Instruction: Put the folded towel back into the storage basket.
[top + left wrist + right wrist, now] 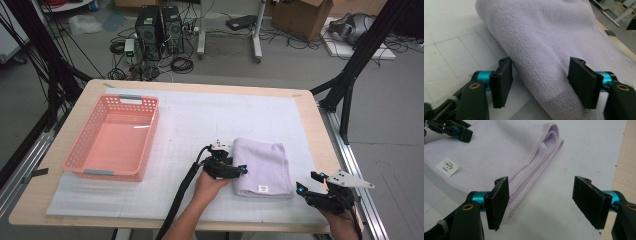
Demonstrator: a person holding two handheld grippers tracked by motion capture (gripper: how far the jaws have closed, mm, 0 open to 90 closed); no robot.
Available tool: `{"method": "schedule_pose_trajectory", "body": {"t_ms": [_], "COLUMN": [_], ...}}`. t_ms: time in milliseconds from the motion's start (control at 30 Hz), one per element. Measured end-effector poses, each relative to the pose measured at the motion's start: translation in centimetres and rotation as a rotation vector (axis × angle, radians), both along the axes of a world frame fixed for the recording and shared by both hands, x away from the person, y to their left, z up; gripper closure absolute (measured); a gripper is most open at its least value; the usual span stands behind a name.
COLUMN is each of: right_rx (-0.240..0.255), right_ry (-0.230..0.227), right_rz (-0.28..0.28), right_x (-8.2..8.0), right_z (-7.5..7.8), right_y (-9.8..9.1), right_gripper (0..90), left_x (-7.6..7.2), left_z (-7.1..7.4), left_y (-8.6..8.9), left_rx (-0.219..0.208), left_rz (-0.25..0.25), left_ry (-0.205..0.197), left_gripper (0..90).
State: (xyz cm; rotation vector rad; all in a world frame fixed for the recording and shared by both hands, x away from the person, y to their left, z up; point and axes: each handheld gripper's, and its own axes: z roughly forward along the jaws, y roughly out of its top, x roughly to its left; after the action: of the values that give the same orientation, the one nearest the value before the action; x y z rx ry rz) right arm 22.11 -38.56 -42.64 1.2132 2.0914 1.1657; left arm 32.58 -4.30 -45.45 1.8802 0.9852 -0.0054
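High view: folded lilac towel [262,167] lies flat on the white mat [200,120] covering the bench [310,125], right of centre, white label [262,188] near its front edge. Left gripper [242,169] is at the towel's left edge, held by the left hand [207,185], thick black cable [180,195] trailing back to the bench's front edge. Right gripper [306,182] sits just off the towel's front right corner, apart from it, grey three-cornered plate [347,179] on top.

Left gripper view: left gripper [540,80] has the towel's rolled fold [544,50] between its jaws. The jaws straddle the fold, partly closed; the right pad [580,82] is against the cloth, the left pad [504,80] looks just clear of it, so no firm pinch visible.

Right gripper view: right gripper [541,200] has its jaws wide apart, nothing between them but bare mat; the towel's stitched hem [524,173] runs just beside the left pad [499,200]. The other gripper shows at the top left on the towel.

Pink plastic basket [112,137] stands on the left of the mat, well apart from the towel.
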Motion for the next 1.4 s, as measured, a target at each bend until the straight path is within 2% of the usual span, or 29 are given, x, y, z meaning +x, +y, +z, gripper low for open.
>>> {"method": "schedule_pose_trajectory", "body": {"t_ms": [167,267,333,667,800,933,967,1000,1200,1267,1367,1400], "right_rx": [-0.005,-0.007,-0.006,-0.002,-0.001,0.002,0.003,0.005,0.001,0.002,0.001,0.002], "right_ry": [0.001,0.001,0.003,0.004,0.000,-0.002,0.001,0.002,-0.002,0.000,0.001,0.001], "right_rz": [0.004,0.009,0.008,-0.002,-0.004,-0.005,-0.006,-0.007,-0.002,-0.002,0.000,0.001], "right_x": [0.1,0.1,0.1,-0.1,-0.2,-0.2,-0.2,-0.2,-0.2,-0.1,-0.1,-0.1], "right_z": [0.0,0.0,0.0,0.0,0.0,0.1,0.1,0.1,0.1,0.1,0.1,0.1], "right_y": [0.2,0.3,0.3,-0.1,-0.2,-0.2,-0.2,-0.1,0.0,0.0,0.1,0.2], "right_gripper": [28.8,28.8,28.8,28.8,28.8,28.8,28.8,28.8,28.8,28.8,28.8,28.8], "left_x": [0.0,0.0,-0.1,-0.7,-1.1,-1.7,-1.7,-2.0,-2.7,-3.0,-3.2,-3.3], "left_z": [0.0,0.1,0.2,1.0,1.7,2.4,2.4,2.5,3.0,3.7,4.1,4.6], "left_y": [-0.1,0.1,0.2,1.0,1.9,3.0,3.0,3.7,5.0,5.8,6.2,6.7], "left_rx": [-0.011,-0.022,-0.028,-0.025,-0.019,-0.034,-0.034,-0.036,-0.036,-0.054,-0.062,-0.065], "left_rz": [-0.023,-0.035,-0.036,-0.064,-0.070,-0.069,-0.069,-0.069,-0.069,-0.058,-0.053,-0.053], "left_ry": [0.022,0.016,0.011,-0.021,-0.069,-0.127,-0.127,-0.152,-0.199,-0.232,-0.248,-0.266], "left_gripper": [55.4,69.1,72.5,75.0,75.5,75.9,76.0,76.0,76.8,76.8,77.0,77.0]}}
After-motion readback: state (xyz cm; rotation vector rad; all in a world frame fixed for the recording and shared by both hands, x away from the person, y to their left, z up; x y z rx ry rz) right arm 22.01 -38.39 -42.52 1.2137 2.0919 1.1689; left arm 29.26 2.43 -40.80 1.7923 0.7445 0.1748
